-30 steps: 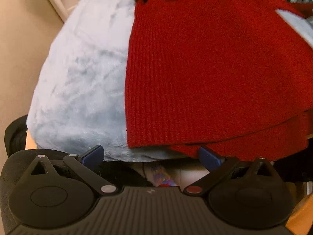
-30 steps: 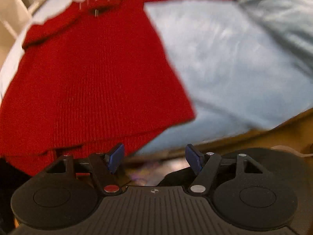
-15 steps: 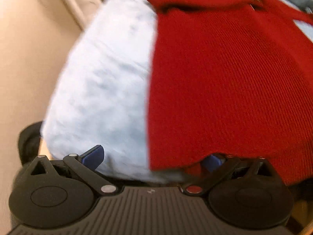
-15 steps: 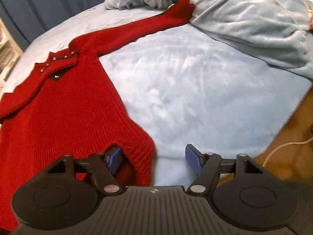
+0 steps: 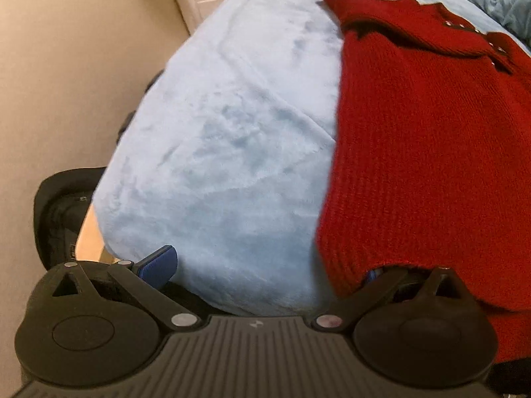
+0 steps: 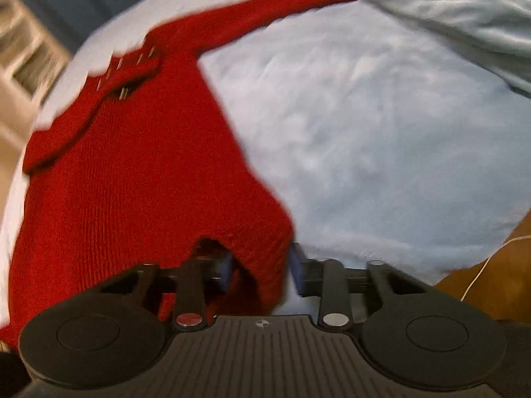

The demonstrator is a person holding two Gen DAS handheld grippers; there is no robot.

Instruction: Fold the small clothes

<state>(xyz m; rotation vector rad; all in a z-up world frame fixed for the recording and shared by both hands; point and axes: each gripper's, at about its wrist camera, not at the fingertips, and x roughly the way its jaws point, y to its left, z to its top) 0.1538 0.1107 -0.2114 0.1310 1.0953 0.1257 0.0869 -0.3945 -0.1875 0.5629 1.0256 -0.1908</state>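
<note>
Nothing readable anywhere, honestly. No words, brand names, numbers or tags on the red sweater (image 5: 431, 152), just a row of small metal studs near the collar. Only mark around: a tiny round logo, no letters, stamped on the ribbed black body of the left gripper (image 5: 262, 267) at about 6 o'clock in its own view, and the same kind of mark on the right gripper (image 6: 260, 267), also at 6 o'clock. Too small to make out.
</note>
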